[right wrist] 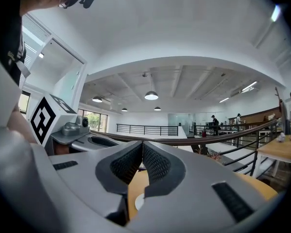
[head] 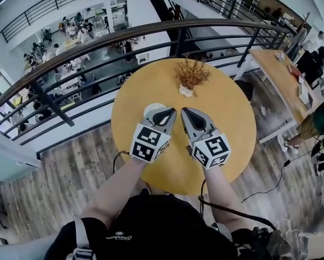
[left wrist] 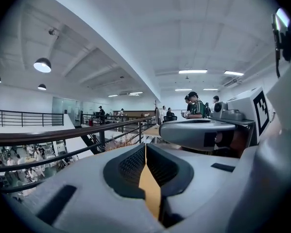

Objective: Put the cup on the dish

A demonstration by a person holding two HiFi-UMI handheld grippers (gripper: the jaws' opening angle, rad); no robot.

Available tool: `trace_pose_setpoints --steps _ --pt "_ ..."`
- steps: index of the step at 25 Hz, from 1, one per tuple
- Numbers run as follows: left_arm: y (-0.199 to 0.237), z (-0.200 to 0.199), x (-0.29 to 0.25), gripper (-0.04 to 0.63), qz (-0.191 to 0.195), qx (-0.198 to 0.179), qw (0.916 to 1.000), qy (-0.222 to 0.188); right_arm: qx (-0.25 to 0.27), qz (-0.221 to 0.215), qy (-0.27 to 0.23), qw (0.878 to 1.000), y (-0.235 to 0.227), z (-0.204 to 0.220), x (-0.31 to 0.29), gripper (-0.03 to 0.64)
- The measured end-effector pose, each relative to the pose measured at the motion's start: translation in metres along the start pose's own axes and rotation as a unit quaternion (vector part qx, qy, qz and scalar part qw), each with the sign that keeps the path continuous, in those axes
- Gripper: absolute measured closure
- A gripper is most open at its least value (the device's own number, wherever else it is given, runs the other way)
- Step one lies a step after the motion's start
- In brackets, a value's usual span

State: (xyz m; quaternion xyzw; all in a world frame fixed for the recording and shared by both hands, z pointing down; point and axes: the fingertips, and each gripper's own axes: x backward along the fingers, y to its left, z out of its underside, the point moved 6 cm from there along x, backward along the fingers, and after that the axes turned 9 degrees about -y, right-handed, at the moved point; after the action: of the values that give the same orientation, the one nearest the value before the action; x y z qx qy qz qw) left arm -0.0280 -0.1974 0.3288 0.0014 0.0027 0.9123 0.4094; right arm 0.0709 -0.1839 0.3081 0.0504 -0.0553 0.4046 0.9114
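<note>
- Over the round yellow wooden surface (head: 226,118), the left claw (head: 171,111) and the right claw (head: 184,111) are hovering side by side, their tips near each other and clear of the top.
- The left claw's jaws are sitting pressed together and pinching nothing. Only a yellow strip of the surface is showing through the slit behind the tips.
- The right claw's jaws are likewise meeting at the tips and gripping nothing.
- A white round piece of tableware (head: 152,108) is lying on the surface, peeking out from under the left claw's tip. The claw is covering most of it, so I cannot tell cup from dish.
- That tableware is lying below the claws, between neither pair of jaws.
- A dried brown plant in a small white pot (head: 190,77) is standing farther back, toward the black metal railing (head: 151,34).
</note>
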Motion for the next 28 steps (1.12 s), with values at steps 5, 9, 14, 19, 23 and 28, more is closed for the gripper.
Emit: trace_pose_setpoints --steps 5,9,14,19,23,28 --pt "-0.002 -0.01 -0.005 0.583 0.01 -0.004 0.9999 -0.005 0.0 0.006 -0.001 1.0 -0.005 -0.007 0.0 0.611" --pt "-0.002 -0.01 -0.007 0.583 0.015 -0.006 0.9999 -0.004 0.002 0.013 0.007 1.0 -0.008 -0.005 0.003 0.611" --pt "-0.004 -0.009 -0.01 0.583 0.019 -0.009 0.9998 0.0 -0.004 0.02 0.011 1.0 -0.013 -0.004 0.006 0.611" --pt "-0.001 -0.008 -0.008 0.583 0.018 -0.011 0.9998 0.001 -0.003 0.015 0.015 1.0 -0.01 -0.002 0.003 0.611" --pt "0.004 -0.006 -0.005 0.583 0.017 -0.007 0.9998 0.002 -0.002 0.014 0.017 1.0 -0.006 0.002 0.0 0.611" --pt "-0.001 -0.003 -0.01 0.583 0.019 -0.007 0.9998 0.004 -0.003 0.019 0.017 1.0 -0.011 0.002 0.003 0.611"
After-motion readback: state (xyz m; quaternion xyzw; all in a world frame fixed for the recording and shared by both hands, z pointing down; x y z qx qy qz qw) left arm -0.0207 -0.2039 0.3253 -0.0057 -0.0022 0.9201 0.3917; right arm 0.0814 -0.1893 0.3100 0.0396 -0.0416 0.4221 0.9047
